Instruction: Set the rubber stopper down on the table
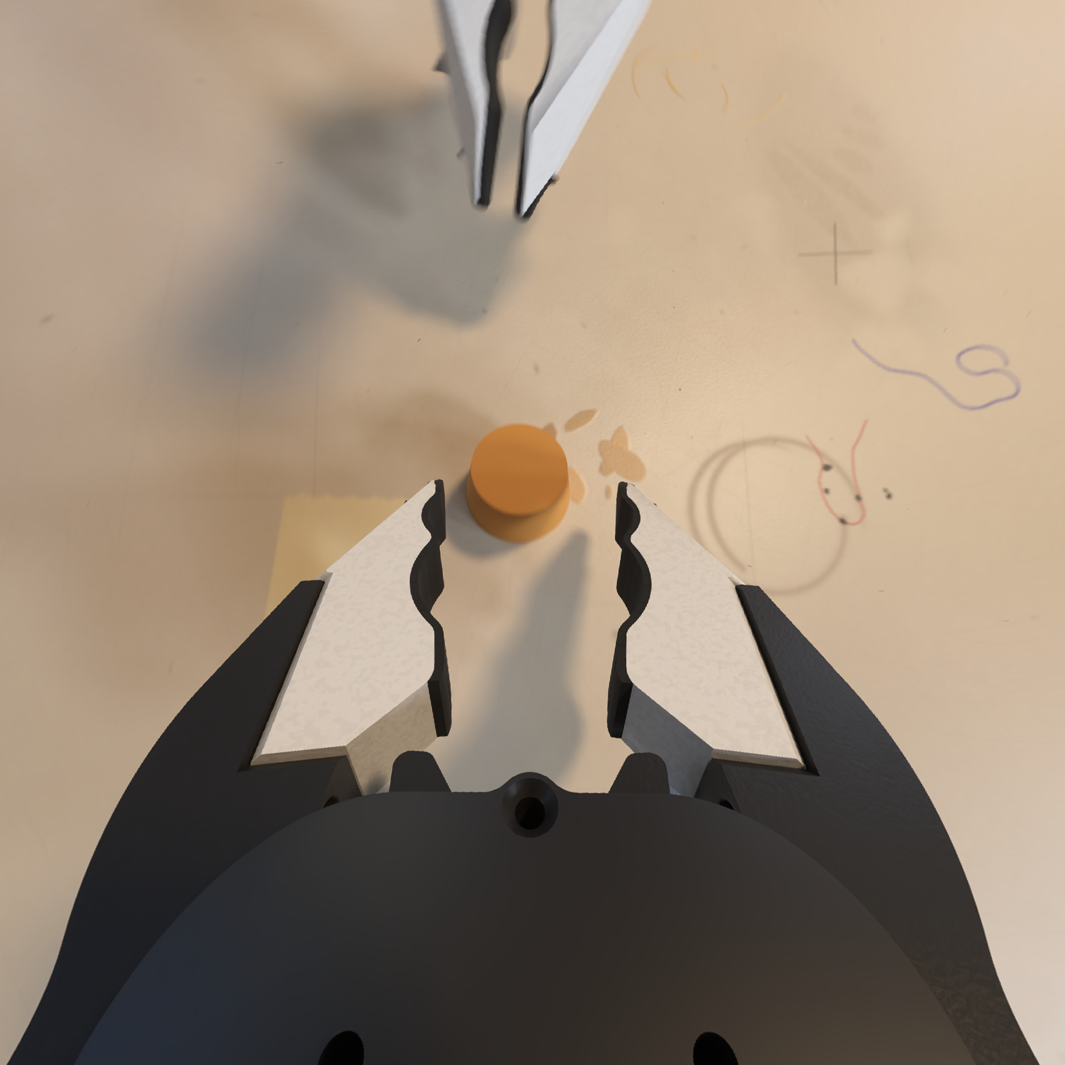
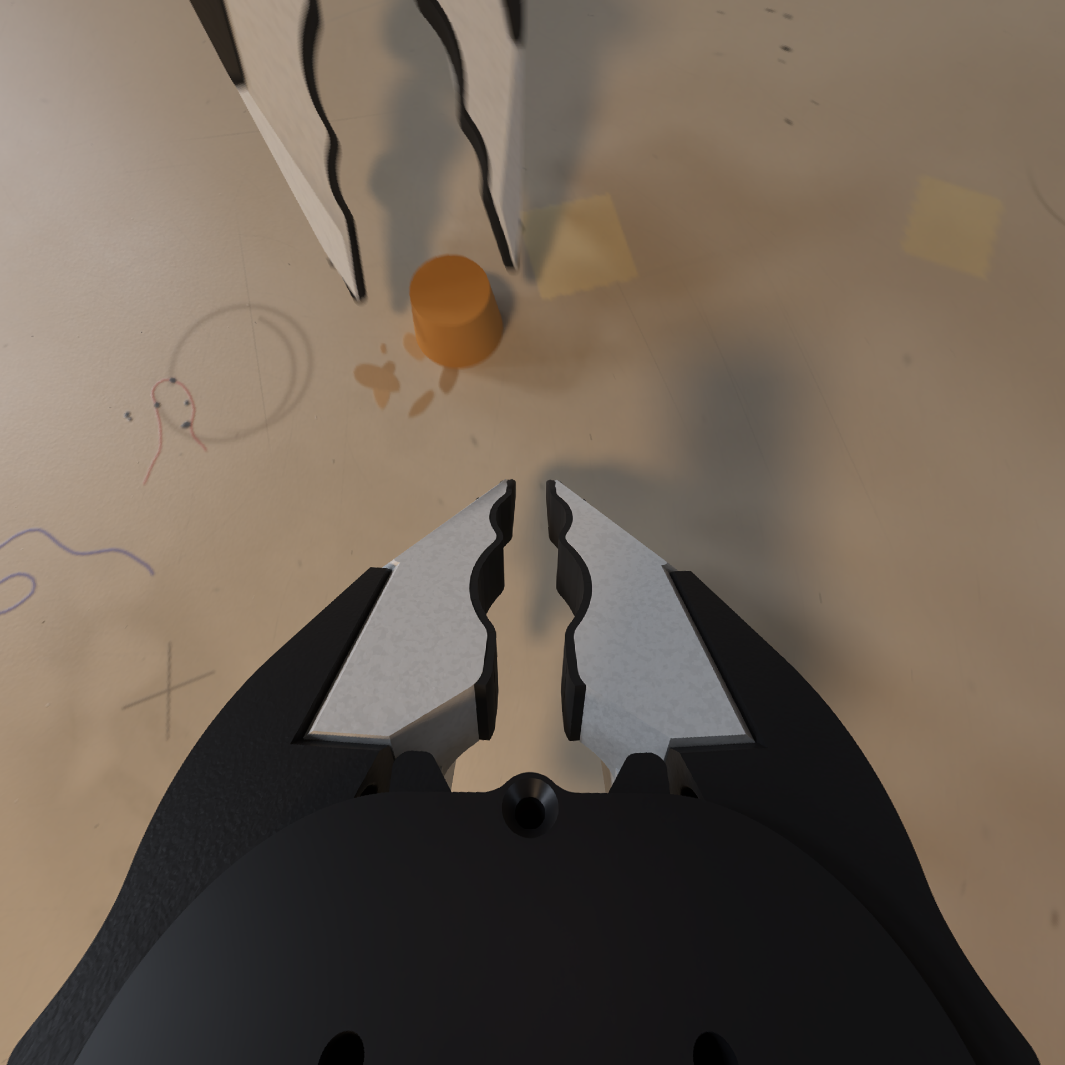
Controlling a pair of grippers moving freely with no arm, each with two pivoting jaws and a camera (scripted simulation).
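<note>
Left hand-held gripper has its two fingers wide apart, and nothing is between them. Just past the tips, toward 12 o'clock, the orange rubber stopper stands on the tan counter with its wide end up. The stopper is a bit nearer the finger on the 9 o'clock side, but it is not squeezed, and I cannot tell if that finger touches it. A small shadow lies right under the stopper.

Right hand-held gripper has its fingers close together with only a thin gap, and it holds nothing. In its own view the stopper sits well away at 12 o'clock, standing on the counter between the tips of the left hand-held gripper that comes down from the top. In the left wrist view the right hand-held gripper hangs far off at 12 o'clock.

Little brown stains are on the counter just beside the stopper at 3 o'clock. Farther that way are a grey drawn ring, a red squiggle, a purple squiggle and a thin pencil cross. A pale yellow patch peeks out at 9 o'clock by the left finger. In the right wrist view two yellow patches show, one beside the stopper and one farther off at 2 o'clock.
</note>
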